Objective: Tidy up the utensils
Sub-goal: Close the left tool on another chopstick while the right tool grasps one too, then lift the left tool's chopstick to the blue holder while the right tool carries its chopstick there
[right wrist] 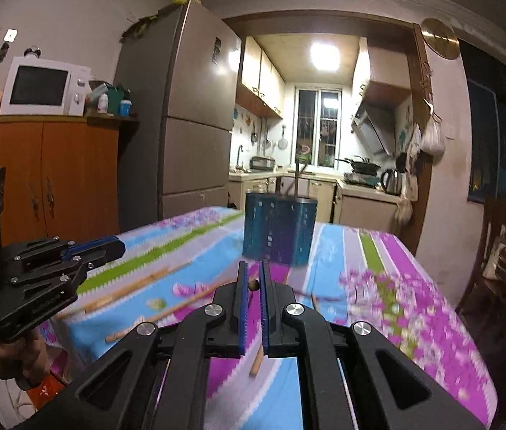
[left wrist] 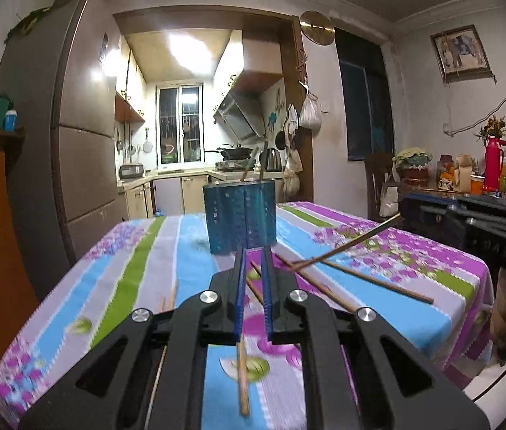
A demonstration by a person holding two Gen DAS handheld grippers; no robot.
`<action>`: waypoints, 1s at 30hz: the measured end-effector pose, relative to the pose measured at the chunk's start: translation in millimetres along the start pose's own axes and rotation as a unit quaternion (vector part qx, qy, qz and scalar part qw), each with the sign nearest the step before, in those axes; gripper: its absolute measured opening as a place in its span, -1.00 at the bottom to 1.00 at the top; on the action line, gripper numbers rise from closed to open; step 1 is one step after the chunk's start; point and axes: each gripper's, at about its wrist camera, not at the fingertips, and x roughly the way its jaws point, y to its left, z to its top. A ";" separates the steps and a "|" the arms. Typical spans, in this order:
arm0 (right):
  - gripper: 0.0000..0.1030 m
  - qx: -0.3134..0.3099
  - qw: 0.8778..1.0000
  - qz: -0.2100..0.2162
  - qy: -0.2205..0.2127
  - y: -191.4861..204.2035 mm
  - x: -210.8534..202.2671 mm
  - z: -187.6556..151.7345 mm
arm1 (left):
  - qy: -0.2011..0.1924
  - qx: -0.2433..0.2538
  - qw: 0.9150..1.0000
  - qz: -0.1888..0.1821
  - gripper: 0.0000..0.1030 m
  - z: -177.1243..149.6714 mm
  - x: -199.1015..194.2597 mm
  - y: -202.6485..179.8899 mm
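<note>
Covering most of both views is the bench [left wrist: 138,251] with its flowery striped cloth. The blue holder [left wrist: 240,218] stands upright on it, near the far edge and about the middle. Two sticks [left wrist: 253,163] already poke out of its open top.

The left gripper [left wrist: 253,251] points straight at the holder, and so does the right gripper [right wrist: 253,265]. The holder lies ahead of both and well apart from them. I cannot tell which hand is nearer.

Both pairs of jaws are squeezed closed, each on one stick. The left chopstick [left wrist: 243,376] runs almost straight up and down through its jaws. The right chopstick [left wrist: 342,247] slants, with its free end low over the middle of the bench.

More loose chopsticks [left wrist: 371,281] lie flat on the cloth between the grippers and the holder.

I think each held stick must go above the holder's top and stand upright before it is let go.
</note>
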 end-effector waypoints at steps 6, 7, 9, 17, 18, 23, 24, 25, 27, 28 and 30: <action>-0.86 -0.016 1.000 0.005 -0.017 -3.7 -3.7 20.2 | 0.040 -0.015 0.999 0.006 -0.86 -21.1 -5.8 9.0; -0.86 -0.016 1.000 0.006 -0.015 -3.5 -4.5 18.6 | 0.056 -0.014 0.998 0.002 -0.85 -31.6 -7.4 8.4; -0.86 -0.014 1.000 0.008 -0.007 -3.7 -6.4 11.9 | 0.090 -0.004 0.996 -0.007 -0.83 -51.7 -8.7 3.2; -0.86 0.003 1.000 0.006 0.009 -3.4 -12.7 -2.3 | 0.128 -0.002 0.992 0.006 -0.36 -86.9 -3.7 2.9; -0.86 0.003 1.000 0.007 0.010 -1.8 -12.1 -2.6 | 0.129 0.000 0.992 0.007 -0.36 -88.2 -1.7 3.3; -0.86 0.001 1.000 0.007 0.011 1.5 -11.4 -3.8 | 0.124 -0.007 0.992 0.012 -0.58 -93.4 -0.7 6.6; -0.86 0.001 1.000 0.008 0.011 1.3 -11.4 -3.8 | 0.121 -0.005 0.993 0.013 -0.61 -94.2 -2.1 5.5; -0.86 0.000 1.000 0.007 0.011 1.9 -11.2 -3.9 | 0.116 0.001 0.993 0.012 -0.70 -95.6 -3.4 4.1; -0.86 0.001 1.000 0.008 0.012 1.2 -11.1 -4.6 | 0.113 0.000 0.994 0.013 -0.81 -96.5 -4.1 3.5; -0.86 0.001 1.000 0.008 0.013 1.5 -10.7 -5.0 | 0.112 -0.001 0.994 0.014 -0.87 -96.8 -4.4 4.0; -0.86 0.002 1.000 0.009 0.014 2.2 -10.6 -6.2 | 0.108 -0.004 0.994 0.015 -0.89 -97.7 -5.0 5.5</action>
